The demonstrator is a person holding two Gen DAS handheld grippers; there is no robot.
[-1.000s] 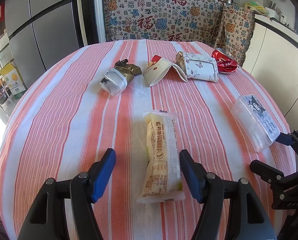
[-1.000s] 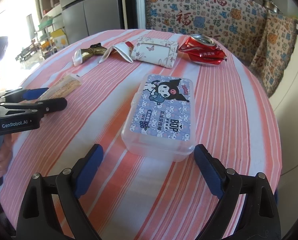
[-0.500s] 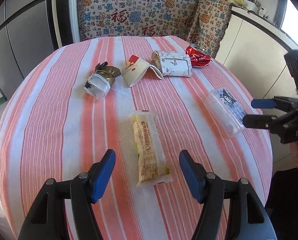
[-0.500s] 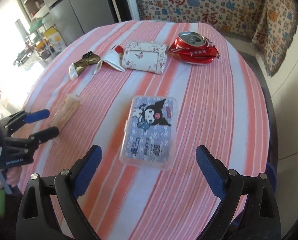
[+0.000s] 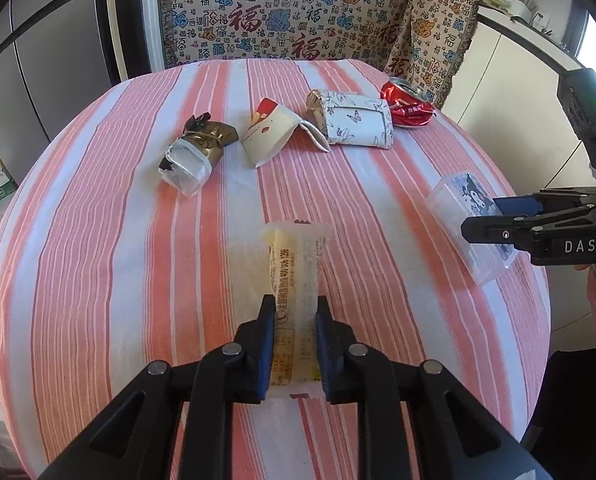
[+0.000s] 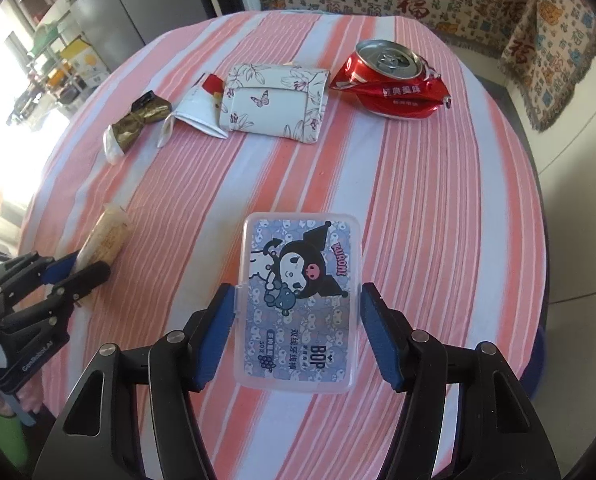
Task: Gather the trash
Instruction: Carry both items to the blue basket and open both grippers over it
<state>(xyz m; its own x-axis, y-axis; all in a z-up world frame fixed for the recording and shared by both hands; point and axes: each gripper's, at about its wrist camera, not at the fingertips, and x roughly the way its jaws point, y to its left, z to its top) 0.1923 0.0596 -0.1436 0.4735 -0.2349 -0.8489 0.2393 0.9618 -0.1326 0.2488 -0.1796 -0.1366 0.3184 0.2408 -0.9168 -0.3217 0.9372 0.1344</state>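
Note:
My left gripper (image 5: 295, 312) is shut on a yellow snack wrapper (image 5: 296, 268) lying lengthwise on the striped table; it also shows in the right wrist view (image 6: 106, 238). My right gripper (image 6: 298, 300) straddles a clear plastic box with a cartoon label (image 6: 300, 300); its pads touch or nearly touch the box sides. The box shows in the left wrist view (image 5: 464, 216). A crushed red can (image 6: 394, 80), a butterfly-print pouch (image 6: 276, 102), a flattened paper cup (image 5: 270, 130) and a gold wrapper with a plastic cup (image 5: 196, 150) lie at the far side.
The round table has a pink-and-white striped cloth (image 5: 98, 240). A patterned cloth hangs behind it (image 5: 290, 16). A grey fridge (image 5: 38, 60) stands at the left, white cabinets (image 5: 510, 80) at the right.
My left gripper closed from wide open onto the snack wrapper. My right gripper moved down and closed in around the cartoon box.

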